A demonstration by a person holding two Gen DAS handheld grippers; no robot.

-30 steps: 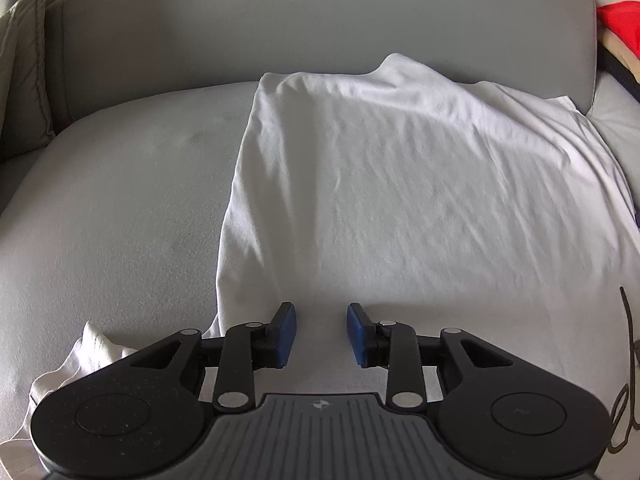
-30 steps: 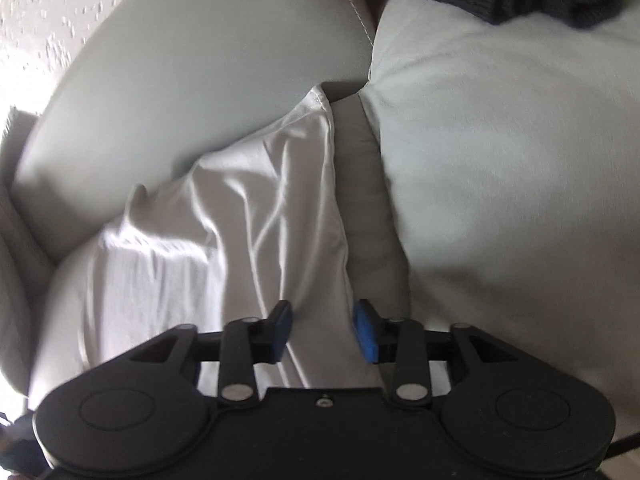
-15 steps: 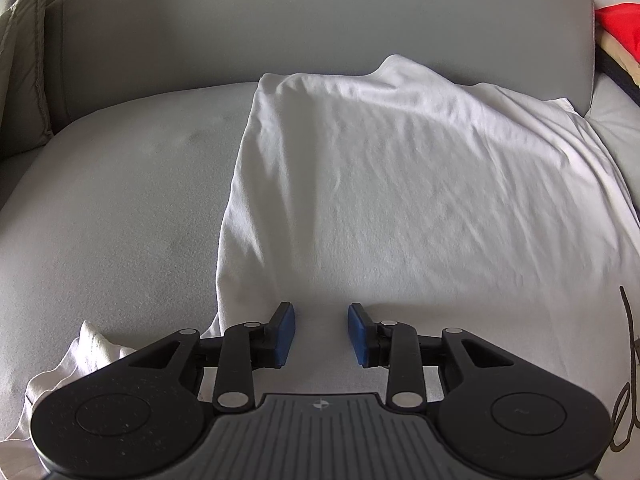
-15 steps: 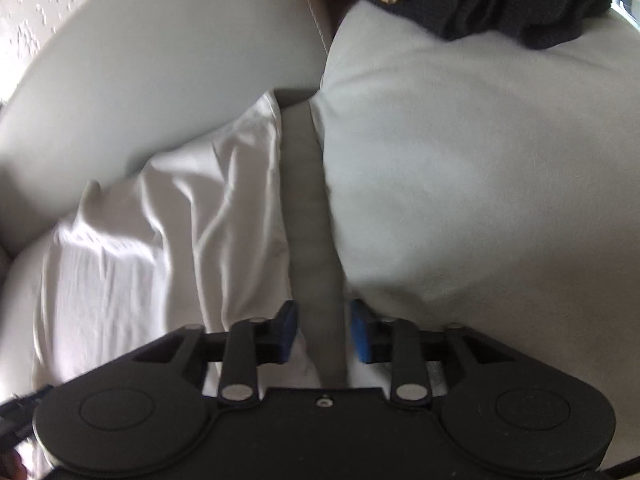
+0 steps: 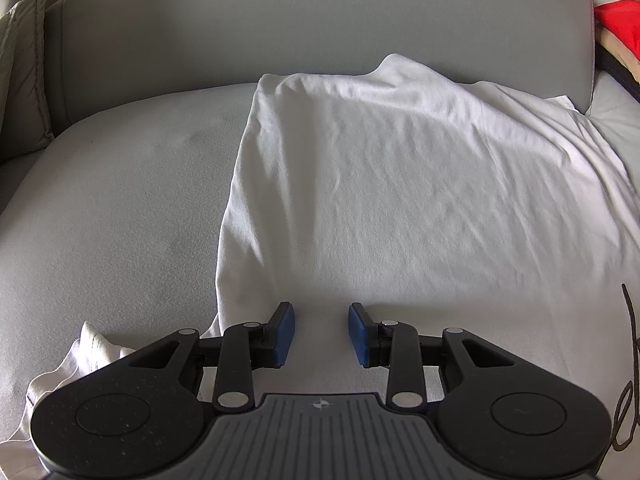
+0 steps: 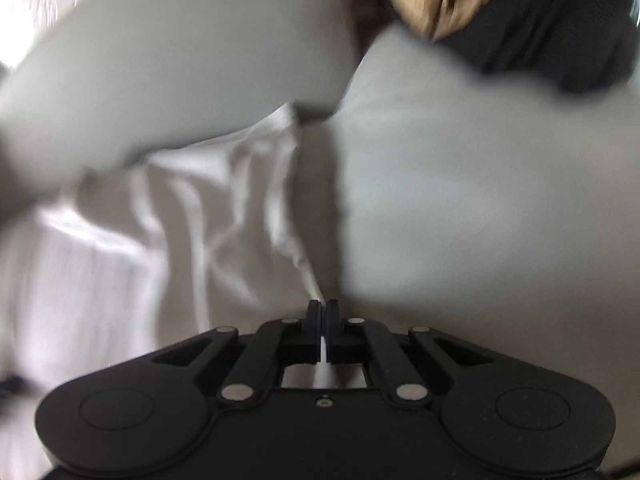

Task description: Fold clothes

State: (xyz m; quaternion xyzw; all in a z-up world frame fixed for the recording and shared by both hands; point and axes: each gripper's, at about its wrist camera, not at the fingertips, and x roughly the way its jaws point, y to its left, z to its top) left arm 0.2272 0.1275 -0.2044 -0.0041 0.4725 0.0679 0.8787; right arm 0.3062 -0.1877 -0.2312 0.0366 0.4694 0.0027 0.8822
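Note:
A white garment (image 5: 420, 184) lies spread flat on the grey sofa seat (image 5: 112, 208), with its far edge riding up against the backrest. My left gripper (image 5: 320, 334) hovers over the garment's near edge, open, its blue pads apart with nothing between them. In the blurred right wrist view the same garment (image 6: 180, 220) shows at the left. Its right edge runs down into my right gripper (image 6: 322, 312), whose jaws are shut on a thin strip of the white cloth.
A bunched bit of white fabric (image 5: 72, 368) sticks out at the lower left. A red item (image 5: 620, 20) and a pile of dark and tan clothes (image 6: 560, 32) sit at the sofa's right end. A second grey cushion (image 6: 460, 200) adjoins the garment's right edge.
My right gripper has closed from open onto the garment's right edge, and its view has swung and blurred. The left gripper has stayed put and open.

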